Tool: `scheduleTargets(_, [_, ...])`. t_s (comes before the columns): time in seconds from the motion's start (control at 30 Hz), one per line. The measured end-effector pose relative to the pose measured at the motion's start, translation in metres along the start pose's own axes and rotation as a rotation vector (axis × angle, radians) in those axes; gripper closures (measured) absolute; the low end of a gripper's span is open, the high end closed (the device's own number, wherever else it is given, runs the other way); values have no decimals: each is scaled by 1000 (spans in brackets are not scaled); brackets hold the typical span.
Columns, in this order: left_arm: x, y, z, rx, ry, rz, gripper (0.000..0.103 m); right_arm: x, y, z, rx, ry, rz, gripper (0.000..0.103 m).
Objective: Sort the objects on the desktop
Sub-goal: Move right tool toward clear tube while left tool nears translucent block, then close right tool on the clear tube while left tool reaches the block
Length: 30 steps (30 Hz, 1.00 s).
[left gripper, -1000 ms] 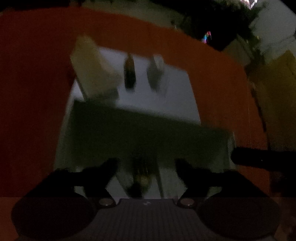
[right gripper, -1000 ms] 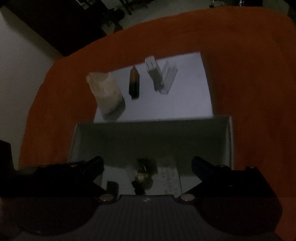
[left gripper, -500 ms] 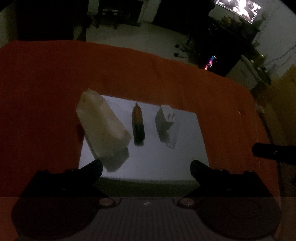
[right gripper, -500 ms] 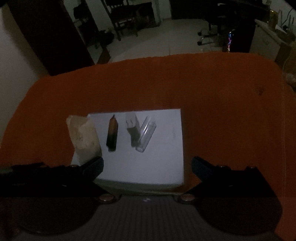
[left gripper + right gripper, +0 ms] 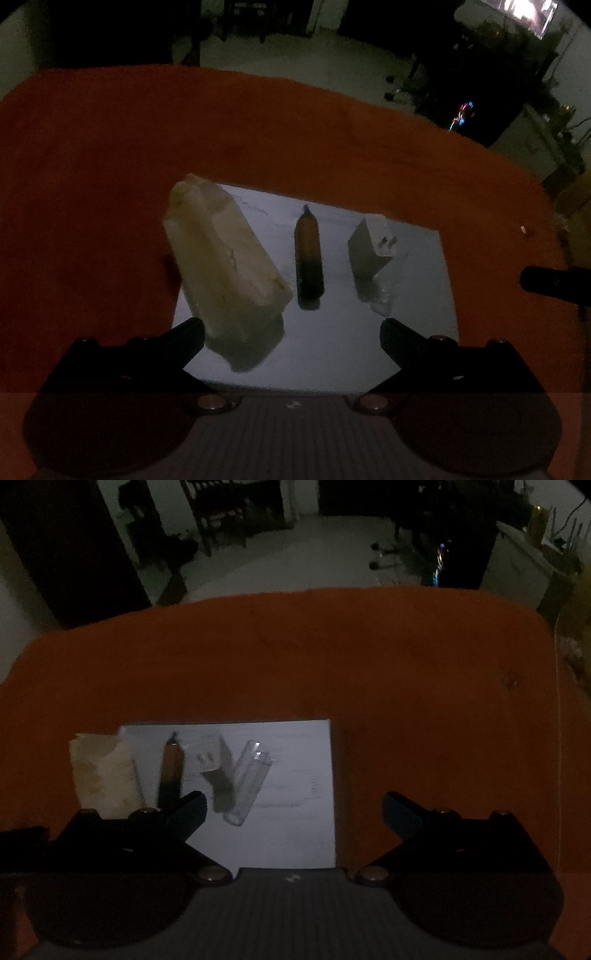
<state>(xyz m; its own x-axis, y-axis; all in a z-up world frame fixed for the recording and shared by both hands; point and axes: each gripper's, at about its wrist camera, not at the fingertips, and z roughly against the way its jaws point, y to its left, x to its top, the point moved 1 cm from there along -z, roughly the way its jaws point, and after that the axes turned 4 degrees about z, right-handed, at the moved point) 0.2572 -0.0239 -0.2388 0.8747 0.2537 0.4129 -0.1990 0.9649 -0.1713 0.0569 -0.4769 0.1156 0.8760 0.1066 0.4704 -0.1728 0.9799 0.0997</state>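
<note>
While I am looking through the left wrist camera, my left gripper [image 5: 291,336] is hovering with jaws spread wide and empty above a white sheet [image 5: 413,295] on the orange tabletop [image 5: 110,166], where a large pale crystal [image 5: 221,258], a brown pointed stone [image 5: 308,254] and a small clear block [image 5: 371,247] are standing. Through the right wrist camera, my right gripper [image 5: 291,808] is likewise hanging released, with a clear tube [image 5: 251,779] lying just beside the block.

an orange cloth [image 5: 110,166] is showing plain under a white sheet [image 5: 413,295]. a pale cream crystal [image 5: 221,258] is glowing beside a brown-to-dark pointed stone [image 5: 308,254] and a clear tube [image 5: 251,782].
</note>
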Motion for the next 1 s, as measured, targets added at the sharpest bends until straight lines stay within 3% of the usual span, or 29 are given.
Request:
scheduleTargets(0.13, [8, -2, -18, 32, 19, -30, 0, 3, -5, -22, -21, 41, -7, 0])
scheduleTargets(0.63, [18, -5, -51, 37, 39, -28, 0, 14, 19, -68, -10, 108, 43, 3])
scheduleTargets(1.0, [30, 4, -76, 75, 13, 48, 0, 22, 30, -100, 24, 153, 6, 13])
